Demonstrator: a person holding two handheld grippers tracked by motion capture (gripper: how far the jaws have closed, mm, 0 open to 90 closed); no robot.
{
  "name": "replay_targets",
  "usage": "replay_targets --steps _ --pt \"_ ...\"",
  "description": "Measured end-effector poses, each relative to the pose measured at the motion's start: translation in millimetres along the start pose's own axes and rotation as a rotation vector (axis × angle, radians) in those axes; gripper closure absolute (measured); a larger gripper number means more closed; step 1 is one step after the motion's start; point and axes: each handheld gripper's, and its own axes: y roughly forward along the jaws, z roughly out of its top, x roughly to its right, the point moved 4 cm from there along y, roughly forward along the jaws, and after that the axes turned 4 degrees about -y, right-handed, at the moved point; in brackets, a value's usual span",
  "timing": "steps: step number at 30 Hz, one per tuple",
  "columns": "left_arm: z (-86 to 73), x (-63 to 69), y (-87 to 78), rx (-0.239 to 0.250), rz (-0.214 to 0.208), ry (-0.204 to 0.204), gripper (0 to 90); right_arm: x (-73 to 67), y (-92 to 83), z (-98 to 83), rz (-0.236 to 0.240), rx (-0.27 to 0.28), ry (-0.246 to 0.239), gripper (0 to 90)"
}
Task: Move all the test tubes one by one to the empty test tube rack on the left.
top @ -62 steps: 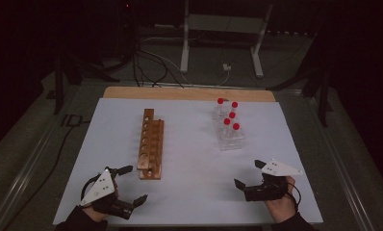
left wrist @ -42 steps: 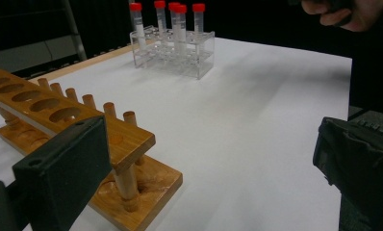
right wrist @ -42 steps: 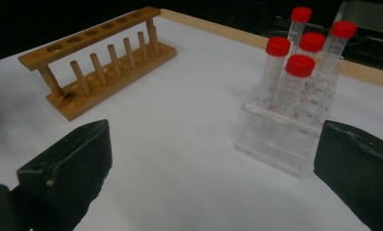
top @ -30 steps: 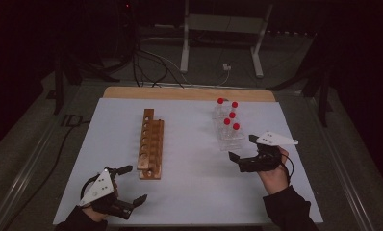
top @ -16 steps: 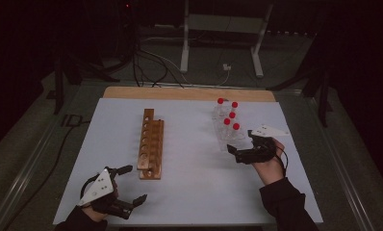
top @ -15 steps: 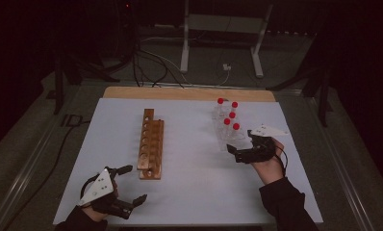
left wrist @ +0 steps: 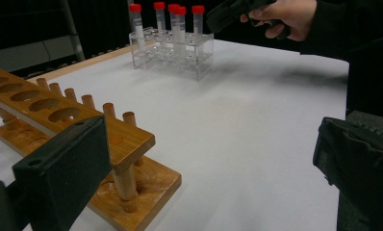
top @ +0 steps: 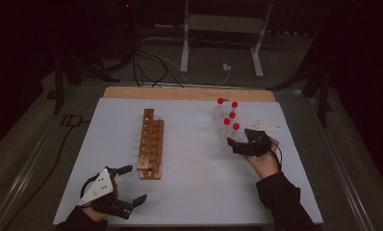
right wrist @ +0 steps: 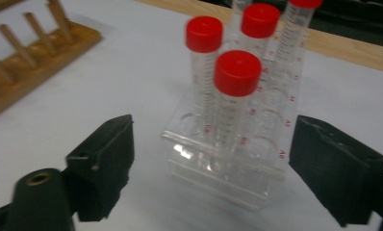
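A clear plastic rack (top: pixel 226 134) on the white table holds several red-capped tubes (top: pixel 236 126). My right gripper (top: pixel 233 146) sits low at the rack's near right side. In the right gripper view its jaws (right wrist: pixel 218 159) stand on either side of the rack (right wrist: pixel 228 168), the nearest tube (right wrist: pixel 237 72) between them and untouched. These jaws have just been closing but remain open. A wooden rack (top: pixel 150 143) with empty holes lies left of centre. My left gripper (top: pixel 133 184) rests open near the front left edge, just short of the wooden rack (left wrist: pixel 59 103).
The white sheet (top: pixel 189 173) covers the table, with a bare wooden strip (top: pixel 180 93) along the far edge. Cables (top: pixel 151 62) and a stand's metal legs (top: pixel 185 43) lie on the floor beyond. A sleeve and hand (left wrist: pixel 295 14) reach in over the clear rack (left wrist: pixel 175 53).
My right gripper has moved forward and left and sunk toward the clear rack, ending beside the nearest tubes. The left gripper has stayed put.
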Motion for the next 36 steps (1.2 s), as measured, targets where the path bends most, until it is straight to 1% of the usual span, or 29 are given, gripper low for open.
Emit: replay_targets --steps 2,3,4,5,6,7,9,10,11,12,13,14,16,17,18,19,20,21,22,23,25,26,28,30,33,36 --pt "-0.1 0.0 0.1 0.000 -0.001 -0.001 0.4 0.3 1.7 -0.2 -0.007 -0.003 -0.003 23.5" --pt "-0.2 0.0 0.2 -0.001 -0.001 0.000 0.4 0.9 3.2 -0.4 -0.010 -0.005 0.003 25.1" --pt "-0.2 0.1 0.3 -0.002 -0.002 -0.001 0.4 1.7 5.1 -0.2 -0.015 -0.006 0.001 29.6" --pt "-0.3 0.1 0.3 -0.002 -0.002 -0.001 0.4 1.7 5.1 -0.2 -0.015 -0.006 0.001 29.6" --pt "-0.3 0.1 0.4 -0.001 -0.003 -0.003 0.4 2.3 7.2 0.1 -0.016 -0.011 0.003 35.1" --pt "-0.3 0.0 0.6 -0.001 -0.004 -0.002 0.4 2.3 7.2 0.1 -0.016 -0.011 0.003 35.1" --pt "-0.3 -0.1 0.7 -0.001 -0.005 -0.003 0.4 1.8 11.1 0.5 -0.014 -0.018 -0.002 42.9" --pt "-0.3 -0.1 0.7 -0.002 -0.005 -0.003 0.4 1.4 12.4 0.6 -0.019 -0.022 -0.006 45.4" --pt "-0.3 0.0 0.8 -0.002 -0.005 -0.003 0.4 1.1 13.8 0.6 -0.022 -0.023 -0.006 47.2" --pt "-0.3 0.0 0.8 -0.002 -0.006 -0.004 0.4 1.0 14.9 0.7 -0.022 -0.026 -0.004 47.2" --pt "-0.4 0.0 0.9 -0.003 -0.005 -0.003 0.4 0.9 16.3 0.8 -0.025 -0.026 -0.003 51.5" --pt "-0.3 0.0 0.9 -0.003 -0.006 -0.003 0.4 0.9 16.3 0.8 -0.025 -0.026 -0.003 51.5" --pt "-0.3 -0.2 0.9 -0.002 -0.006 -0.004 0.4 1.7 17.8 1.8 -0.032 -0.021 -0.002 56.1" --pt "-0.4 -0.3 0.9 -0.003 -0.006 -0.004 0.4 2.4 19.0 2.5 -0.040 -0.017 0.006 60.1" --pt "-0.4 -0.3 1.0 -0.003 -0.006 -0.004 0.4 2.5 19.9 2.5 -0.038 -0.020 0.006 61.9" --pt "-0.4 -0.2 0.9 -0.003 -0.006 -0.004 0.4 2.6 20.7 2.3 -0.048 -0.021 0.007 64.4" --pt "-0.4 -0.2 0.9 -0.003 -0.006 -0.004 0.4 2.6 20.7 2.3 -0.048 -0.021 0.007 64.4" --pt "-0.4 -0.1 0.9 -0.002 -0.007 -0.004 0.4 2.9 21.3 2.1 -0.048 -0.023 0.009 66.4" --pt "-0.3 -0.1 0.8 -0.003 -0.007 -0.003 0.4 3.1 22.0 1.8 -0.047 -0.026 0.013 68.7" --pt "-0.4 -0.1 0.7 -0.003 -0.008 -0.004 0.4 3.9 22.6 1.6 -0.053 -0.026 0.014 74.0" --pt "-0.7 -0.1 0.9 -0.007 0.000 0.004 0.4 4.4 22.5 1.6 -0.056 -0.025 0.014 74.4" --pt "-0.7 0.1 1.0 -0.007 -0.003 0.006 0.4 4.9 22.2 1.8 -0.056 -0.024 0.019 74.7" --pt "-0.6 0.5 1.3 -0.009 0.000 0.010 0.4 4.4 21.0 2.8 -0.060 -0.015 0.012 75.0" --pt "-0.4 0.4 1.2 -0.011 -0.006 0.003 0.4 3.2 17.9 5.6 -0.071 0.000 0.000 75.2" --pt "-0.2 -0.2 1.4 -0.018 -0.004 -0.006 0.4 2.6 13.8 9.0 -0.073 0.013 -0.003 75.3" --pt "0.3 0.3 1.5 -0.021 -0.006 -0.004 0.4 2.6 7.0 13.7 -0.078 0.036 -0.007 75.3"
